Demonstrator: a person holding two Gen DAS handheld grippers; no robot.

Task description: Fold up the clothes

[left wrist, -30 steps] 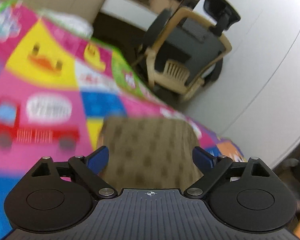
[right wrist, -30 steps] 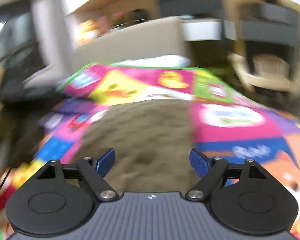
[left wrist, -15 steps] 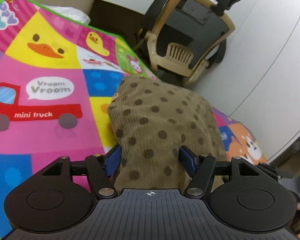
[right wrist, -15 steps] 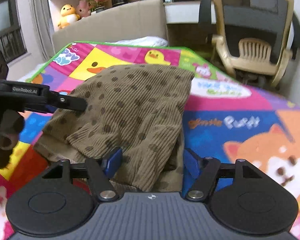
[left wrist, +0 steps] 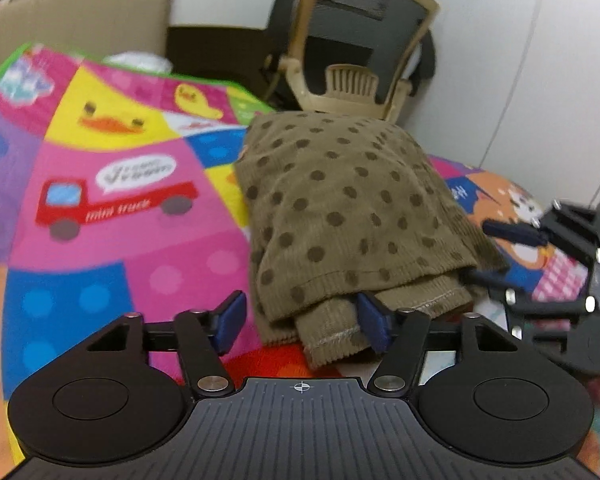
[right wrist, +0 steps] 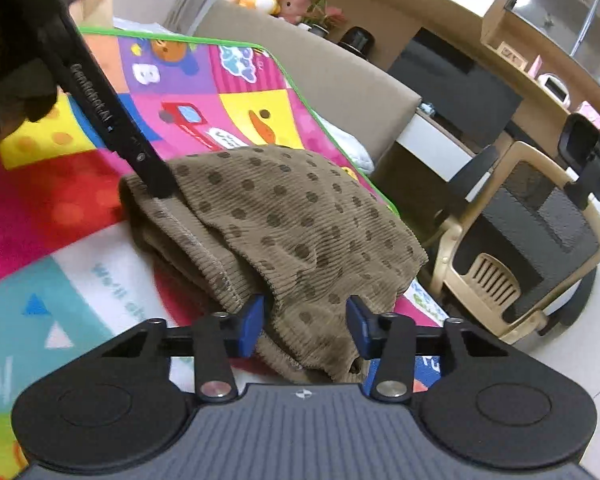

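The brown polka-dot corduroy garment [left wrist: 348, 216] lies doubled over in several layers on the bright children's play mat [left wrist: 112, 248], a thick bundle with its hemmed edges stacked at the near end. Its long axis runs straight away from the left claw [left wrist: 302, 322] toward the beige office chair [left wrist: 356, 52] beyond the mat's far edge.

That near, layered end sits between the left claw's blue pads: the right-hand pad [left wrist: 374, 326] is touching the cloth and partly tucked under a fold, while the other pad stands clear on the mat side. I judge this claw released, spread around the bundle rather than pinching it.

The right claw [right wrist: 304, 324] comes at the garment [right wrist: 300, 236] from the adjacent corner, and its pads straddle a hanging lobe of the fabric with a gap on either side, so it too reads as spread apart, gripping nothing. In the right wrist view the left tool's black finger [right wrist: 156, 176] rests against the top of the bundle at its far corner.

Both claws are right at the cloth, each at its own corner of the same near edge, so neither is clearly the nearer. This could be a fold just laid down and let go, or an edge about to be pinched for another fold; the scene fits either. A cardboard panel [left wrist: 80, 24] stands behind the mat.
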